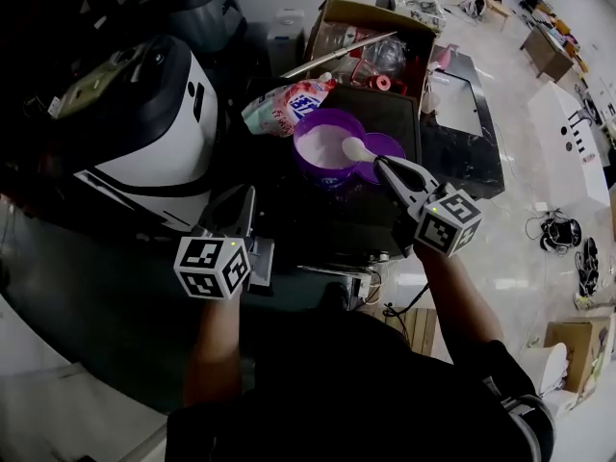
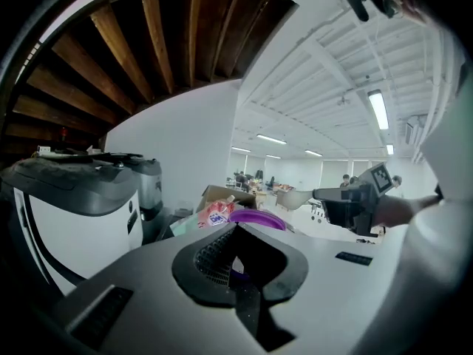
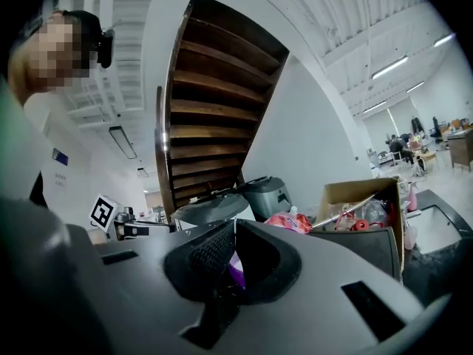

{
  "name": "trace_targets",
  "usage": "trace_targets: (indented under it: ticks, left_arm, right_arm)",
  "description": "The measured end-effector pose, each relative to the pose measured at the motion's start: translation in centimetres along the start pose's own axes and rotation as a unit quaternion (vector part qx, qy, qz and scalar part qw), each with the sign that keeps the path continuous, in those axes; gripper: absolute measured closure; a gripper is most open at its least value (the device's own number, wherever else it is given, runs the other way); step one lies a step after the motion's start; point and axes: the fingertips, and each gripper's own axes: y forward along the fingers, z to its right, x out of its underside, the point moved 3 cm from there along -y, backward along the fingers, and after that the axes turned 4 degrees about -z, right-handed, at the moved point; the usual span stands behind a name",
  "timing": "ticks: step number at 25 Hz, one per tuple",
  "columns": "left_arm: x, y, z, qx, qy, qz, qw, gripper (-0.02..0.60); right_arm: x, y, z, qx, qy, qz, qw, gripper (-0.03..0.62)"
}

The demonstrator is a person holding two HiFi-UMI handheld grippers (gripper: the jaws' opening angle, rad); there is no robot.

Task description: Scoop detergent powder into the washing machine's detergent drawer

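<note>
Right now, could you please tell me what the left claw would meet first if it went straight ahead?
Probably the purple powder tub, which sits right beyond its tips, though the depth is unclear.

Head view looks steeply down from above, close over the dark machine top (image 1: 395,104), with the purple tub (image 1: 327,152) near its middle. Left gripper view sits low off the top's near left corner, facing across to that tub and the right gripper (image 2: 316,194) (scoop (image 2: 293,198) in its jaws). Right gripper view faces back leftward, catching the left gripper (image 3: 171,228). All three share the cardboard box (image 1: 371,17).
</note>
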Motion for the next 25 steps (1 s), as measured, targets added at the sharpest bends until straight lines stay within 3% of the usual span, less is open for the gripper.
trace_targets:
  ticks: [6,15,25]
  left_arm:
    - [-1.3,1.7,0.7,-0.028,-0.007,0.005,0.9996,0.574]
    - [-1.1,2.1,-1.0,-0.036,-0.002,-0.006,0.9993,0.574]
    - [-0.4,1.7,-3.1,-0.034,-0.012,-0.013,0.9993,0.574]
  right_arm:
    - [-0.6,3.7,3.0,-0.04,-0.048,-0.054,0.997,0.574]
    - [0.1,9.2,3.9,-0.046,-0.116,-0.132,0.983,0.574]
    - [2.3,13.8,3.6,-0.049,-0.195,-0.223,0.954,0.574]
